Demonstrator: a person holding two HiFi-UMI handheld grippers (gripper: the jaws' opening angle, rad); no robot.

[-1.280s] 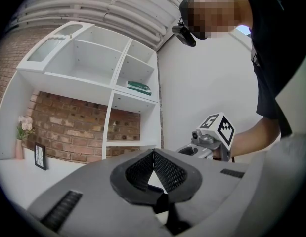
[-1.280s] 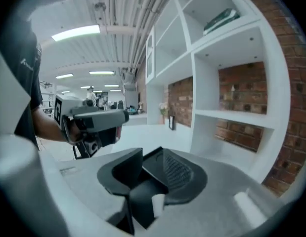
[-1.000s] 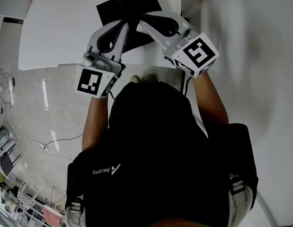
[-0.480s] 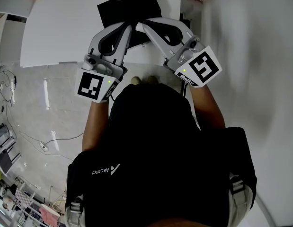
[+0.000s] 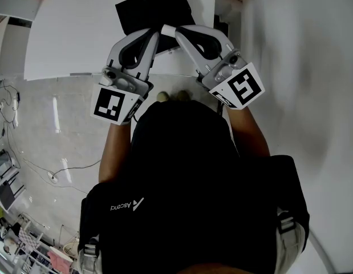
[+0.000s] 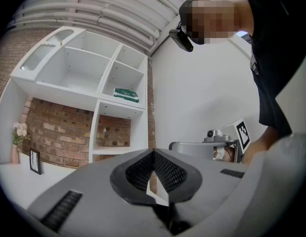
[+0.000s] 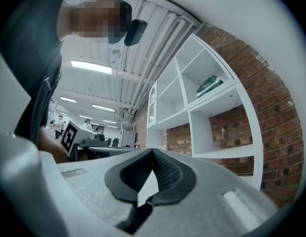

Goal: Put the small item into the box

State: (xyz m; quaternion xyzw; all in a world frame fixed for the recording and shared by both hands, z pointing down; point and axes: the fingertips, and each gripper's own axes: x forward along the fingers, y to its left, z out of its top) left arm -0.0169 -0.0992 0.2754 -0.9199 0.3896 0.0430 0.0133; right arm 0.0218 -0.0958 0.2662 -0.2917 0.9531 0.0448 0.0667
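A flat black box lies on the white table at the top of the head view. Both grippers are held level side by side above the table's near edge, their tips close together at the box's near side. My left gripper is shut, its pads meeting at the tips, and only background shows through the gap below them. My right gripper is shut the same way, with nothing seen between its pads. No small item shows in any view.
A white shelf unit stands against a brick wall beyond the table, with a green book in one compartment. A small picture frame and flowers stand at the left. Cables lie on the floor to my left.
Both grippers have drawn slightly back toward my body. The right one's marker cube has dropped lower in the head view as that gripper tipped upward.
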